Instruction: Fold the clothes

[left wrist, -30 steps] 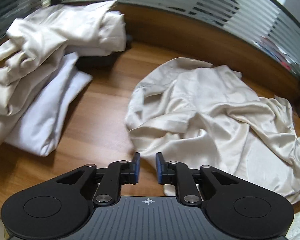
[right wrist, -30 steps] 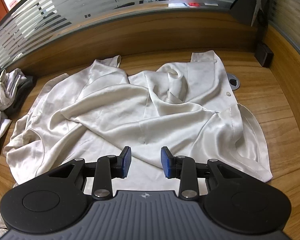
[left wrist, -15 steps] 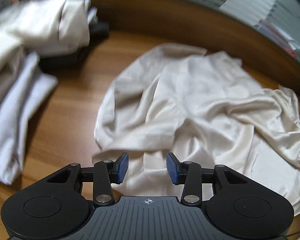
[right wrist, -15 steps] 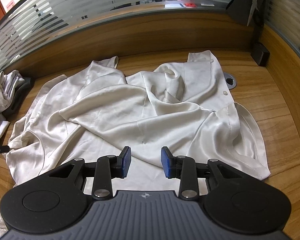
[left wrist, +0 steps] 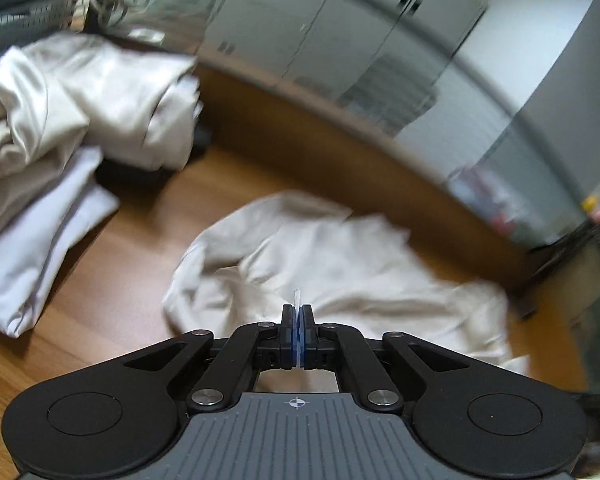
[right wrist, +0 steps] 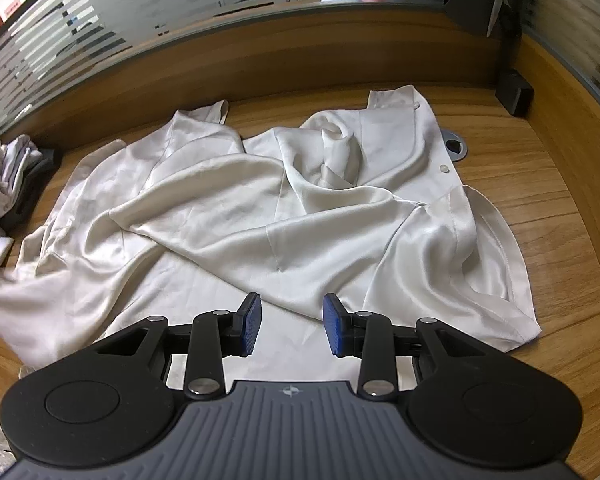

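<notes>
Left gripper (left wrist: 299, 334): fingers pressed together, having just closed, with a thin sliver of pale fabric showing in the seam between the pads; view is motion-blurred, so how much cloth is pinched cannot be told. Right gripper (right wrist: 291, 322): fingers spread, nothing between them, poised above the near hem of the cream satin shirt (right wrist: 284, 216). The shirt lies crumpled on the wooden worktop (right wrist: 540, 184), spread wide with its long axis running across the right view, left to right; its collar end points toward the far partition, and a buttoned placket edge lies on its far right side. Just right of the shirt, a grey cable grommet (right wrist: 455, 148) is set in the worktop. Left of the shirt, apart from it, sits a pile of pale garments (left wrist: 60, 128). Beyond the shirt stands the wooden partition with frosted striped glass (right wrist: 140, 12).
</notes>
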